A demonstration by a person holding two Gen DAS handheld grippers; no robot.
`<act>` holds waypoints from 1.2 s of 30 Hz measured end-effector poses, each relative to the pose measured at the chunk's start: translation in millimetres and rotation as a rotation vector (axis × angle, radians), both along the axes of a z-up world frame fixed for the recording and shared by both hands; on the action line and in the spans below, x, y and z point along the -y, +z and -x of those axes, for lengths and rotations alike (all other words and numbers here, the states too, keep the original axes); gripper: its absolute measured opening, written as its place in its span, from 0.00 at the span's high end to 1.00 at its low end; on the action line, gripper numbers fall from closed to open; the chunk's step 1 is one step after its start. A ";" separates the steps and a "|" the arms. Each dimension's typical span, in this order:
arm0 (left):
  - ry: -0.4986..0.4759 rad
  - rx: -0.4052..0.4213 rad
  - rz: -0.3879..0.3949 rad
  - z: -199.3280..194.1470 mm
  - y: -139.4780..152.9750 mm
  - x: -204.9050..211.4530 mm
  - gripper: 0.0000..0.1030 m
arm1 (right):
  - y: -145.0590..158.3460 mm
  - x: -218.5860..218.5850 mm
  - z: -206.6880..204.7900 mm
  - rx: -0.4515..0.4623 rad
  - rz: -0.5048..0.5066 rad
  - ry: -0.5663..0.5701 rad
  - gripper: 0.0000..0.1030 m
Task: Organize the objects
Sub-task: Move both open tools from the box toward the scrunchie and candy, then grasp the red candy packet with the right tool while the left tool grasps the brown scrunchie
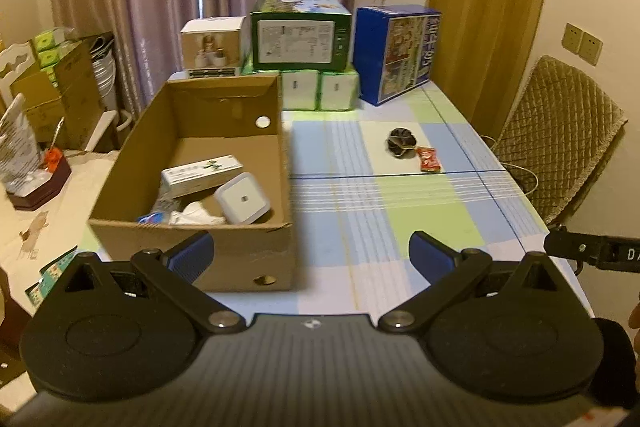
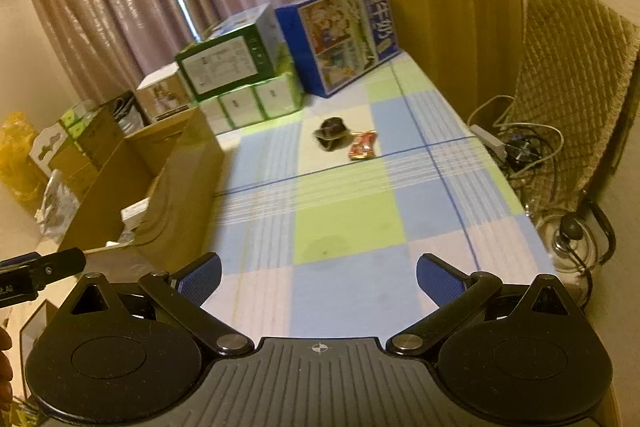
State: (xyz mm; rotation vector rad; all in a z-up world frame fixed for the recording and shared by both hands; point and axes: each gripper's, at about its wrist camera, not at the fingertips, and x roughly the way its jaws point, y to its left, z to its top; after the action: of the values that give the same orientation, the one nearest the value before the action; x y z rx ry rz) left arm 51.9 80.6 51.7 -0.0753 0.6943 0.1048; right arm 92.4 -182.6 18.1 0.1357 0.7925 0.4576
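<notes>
Your open cardboard box [image 1: 192, 187] sits on the table's left side, holding a long white-green carton [image 1: 202, 174], a white square plug-in device [image 1: 242, 198] and crumpled white wrapping [image 1: 196, 215]. Still loose on the checked tablecloth [image 1: 352, 211]: a dark scrunchie [image 1: 401, 142] touching a red snack packet [image 1: 428, 159], well apart from the box. Your left gripper [image 1: 310, 257] hangs over the near edge, jaws spread wide, nothing in them. Your right gripper [image 2: 318, 277] is likewise wide apart and empty. Behind: green box [image 1: 300, 31], blue box [image 1: 396, 53].
</notes>
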 end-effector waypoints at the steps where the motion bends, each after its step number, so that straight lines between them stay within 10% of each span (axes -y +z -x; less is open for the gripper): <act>1: -0.006 0.003 -0.001 -3.2 -1.0 3.0 0.01 | -1.7 2.6 -2.5 -0.001 0.003 -0.007 0.02; 36: -0.128 -0.095 -0.078 -282.8 -79.1 57.0 0.01 | -90.4 -38.5 -208.9 0.093 0.084 -0.063 0.03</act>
State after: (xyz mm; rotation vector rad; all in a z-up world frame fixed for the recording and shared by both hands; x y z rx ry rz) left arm 334.7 23.6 -27.4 0.0491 0.7869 0.0125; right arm 301.2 -144.0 -72.3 0.0610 0.7132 0.3682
